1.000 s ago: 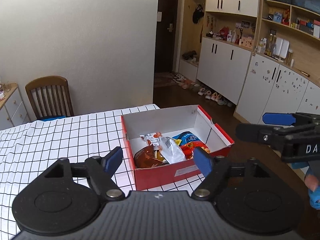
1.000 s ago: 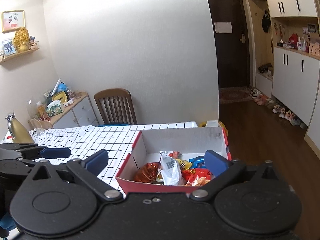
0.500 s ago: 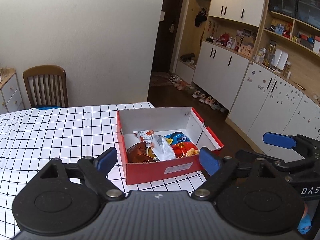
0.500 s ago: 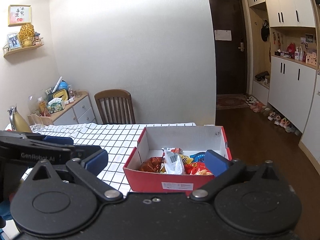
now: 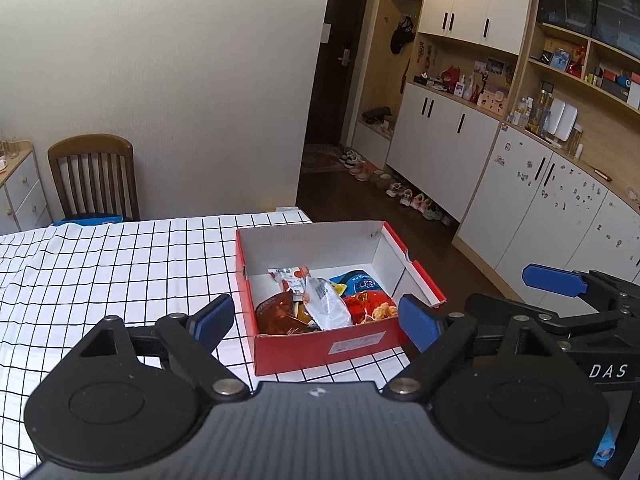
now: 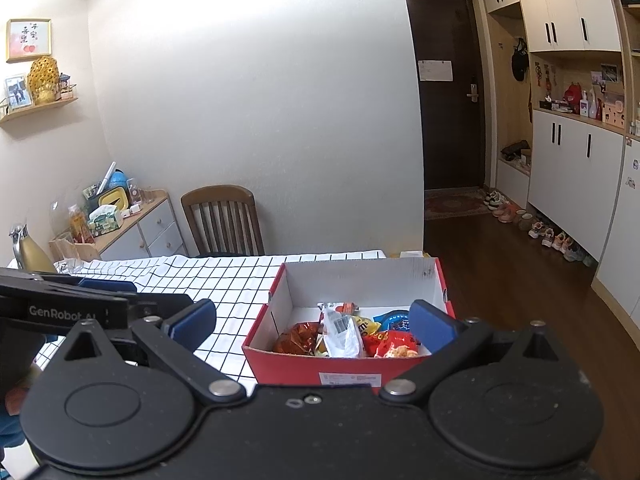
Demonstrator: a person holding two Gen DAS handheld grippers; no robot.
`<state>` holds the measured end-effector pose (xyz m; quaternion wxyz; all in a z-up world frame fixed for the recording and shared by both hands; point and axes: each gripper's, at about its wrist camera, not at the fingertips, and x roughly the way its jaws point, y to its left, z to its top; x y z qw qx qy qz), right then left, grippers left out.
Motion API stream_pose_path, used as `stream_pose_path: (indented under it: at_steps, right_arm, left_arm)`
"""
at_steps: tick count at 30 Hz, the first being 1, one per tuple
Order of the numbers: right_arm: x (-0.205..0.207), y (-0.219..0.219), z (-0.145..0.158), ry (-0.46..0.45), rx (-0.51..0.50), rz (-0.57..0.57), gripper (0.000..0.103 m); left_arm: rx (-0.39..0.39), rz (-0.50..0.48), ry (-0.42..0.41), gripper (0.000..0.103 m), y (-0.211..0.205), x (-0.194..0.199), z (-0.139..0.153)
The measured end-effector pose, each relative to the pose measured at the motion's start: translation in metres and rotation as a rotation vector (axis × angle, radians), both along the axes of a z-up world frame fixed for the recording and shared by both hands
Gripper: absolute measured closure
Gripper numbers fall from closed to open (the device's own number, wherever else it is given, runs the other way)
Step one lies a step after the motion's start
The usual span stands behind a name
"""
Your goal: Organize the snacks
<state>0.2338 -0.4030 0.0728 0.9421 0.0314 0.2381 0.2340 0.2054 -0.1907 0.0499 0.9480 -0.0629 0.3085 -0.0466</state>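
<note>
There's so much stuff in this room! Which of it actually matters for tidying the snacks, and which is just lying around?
Part of the job:
red box
snack packets inside it
left gripper, jaws open
right gripper, jaws open

Just lying about:
wooden chair
shoes along the cabinets
checked tablecloth

wooden chair (image 5: 94, 174) — against wall | dark door (image 6: 448, 88) | shoes (image 5: 404, 194) — along white cabinets (image 5: 444, 140)

a home, dining table (image 5: 100, 272) in checked cloth, wooden chair (image 6: 222, 220), shoes (image 6: 540, 228) by entry door (image 6: 448, 92)
</note>
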Motion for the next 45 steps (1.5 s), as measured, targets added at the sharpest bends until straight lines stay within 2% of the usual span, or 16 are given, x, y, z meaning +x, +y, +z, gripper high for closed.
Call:
stream_pose_path:
  at_steps: [45]
  right_arm:
    - [0.0024,-0.0015,0.0001,0.019,0.014,-0.004,0.000]
  left_arm:
    - [0.000,-0.010,0.011,0.014,-0.0056,0.0022,-0.0033]
